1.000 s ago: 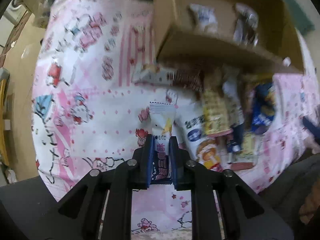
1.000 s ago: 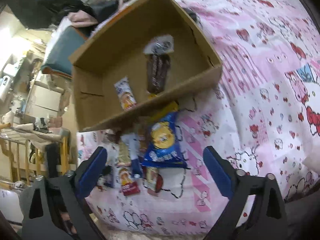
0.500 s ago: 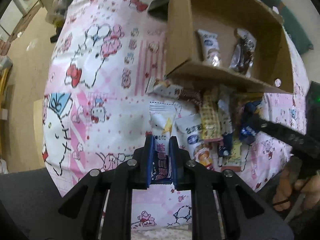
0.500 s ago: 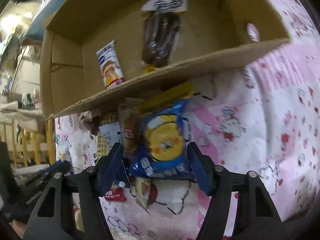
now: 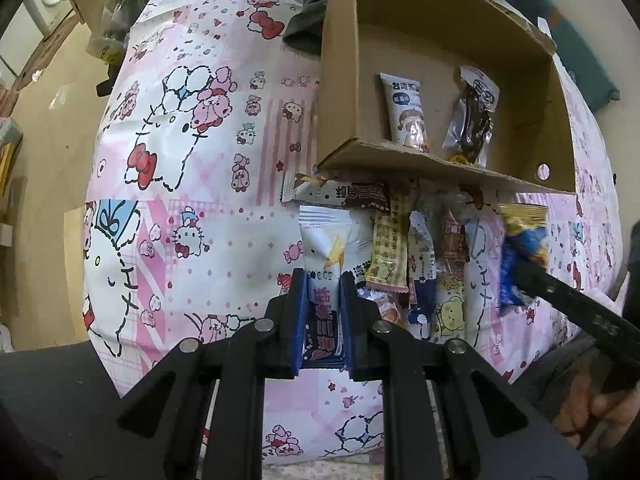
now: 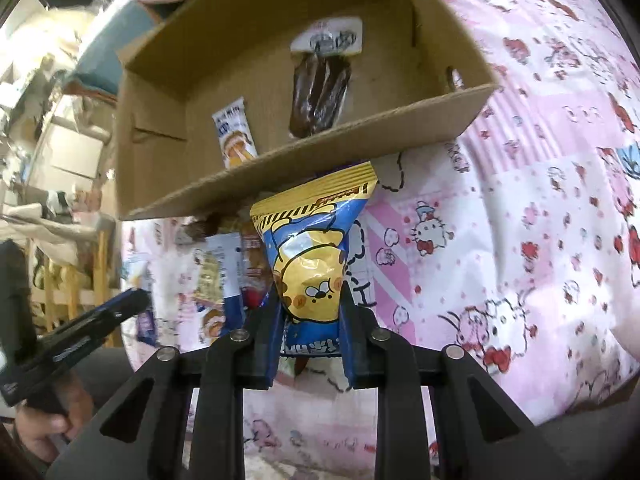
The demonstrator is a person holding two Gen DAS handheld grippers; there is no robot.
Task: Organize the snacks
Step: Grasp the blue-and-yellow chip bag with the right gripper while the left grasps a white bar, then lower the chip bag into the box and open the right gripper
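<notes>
Right claw [image 6: 310, 320] has now clamped the blue-and-yellow snack bag [image 6: 310, 256].

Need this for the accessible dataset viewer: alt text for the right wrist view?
The right gripper is shut on a blue-and-yellow snack bag, just before a cardboard box holding two snacks, on a pink cartoon-print cloth.
</notes>
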